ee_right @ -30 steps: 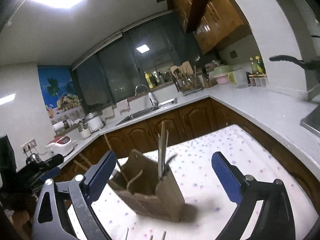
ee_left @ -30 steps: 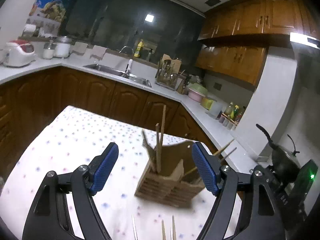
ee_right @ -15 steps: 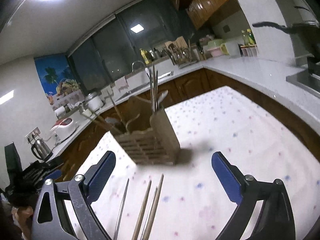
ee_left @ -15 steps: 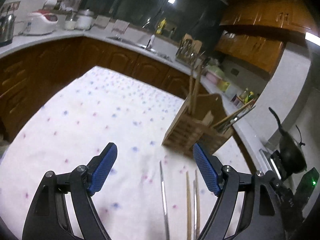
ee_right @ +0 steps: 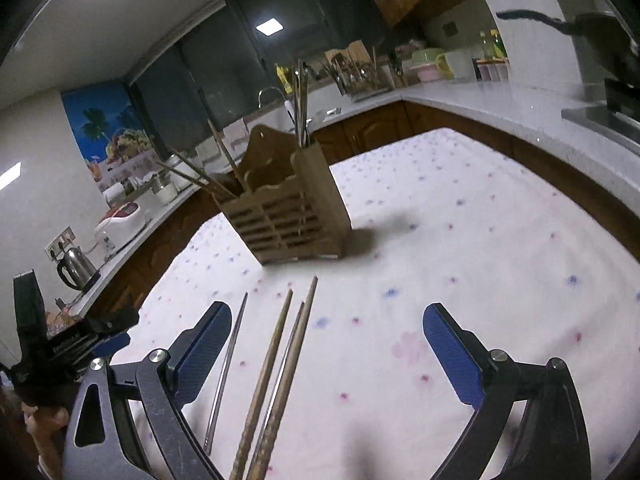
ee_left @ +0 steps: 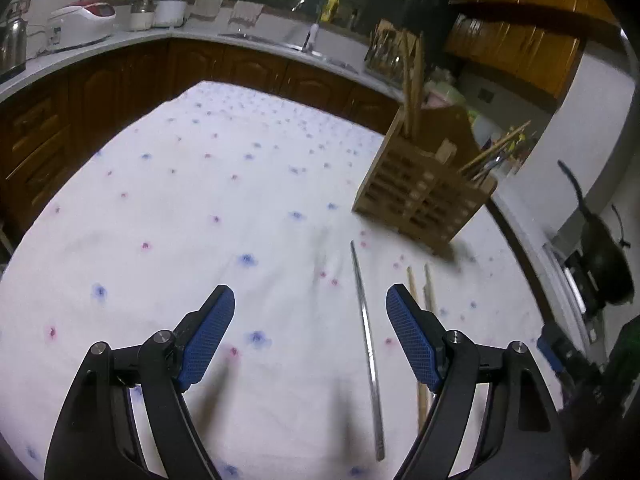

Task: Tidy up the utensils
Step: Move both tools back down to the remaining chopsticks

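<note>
A wooden slatted utensil holder (ee_left: 424, 184) (ee_right: 288, 216) stands on the flowered tablecloth with chopsticks sticking out of its compartments. In front of it lie a metal chopstick (ee_left: 367, 332) (ee_right: 226, 364) and two wooden chopsticks (ee_left: 420, 312) (ee_right: 280, 364). My left gripper (ee_left: 310, 316) hovers open low over the cloth, the metal chopstick between its fingers near the right one. My right gripper (ee_right: 326, 344) is open too, the wooden chopsticks between its fingers toward the left one. Neither holds anything.
The table (ee_left: 192, 200) is ringed by dark wood cabinets and a pale counter (ee_right: 520, 100). On the counter sit a kettle (ee_right: 76, 268), rice cooker (ee_left: 82, 22) and dish rack (ee_right: 360, 76). A black pan (ee_left: 604, 264) sits on the stove at right. The other gripper (ee_right: 60, 340) shows at left.
Both grippers have dropped and tilted down toward the cloth. The holder has slid up and away in both views, and the loose chopsticks have come fully into view between the fingers.
</note>
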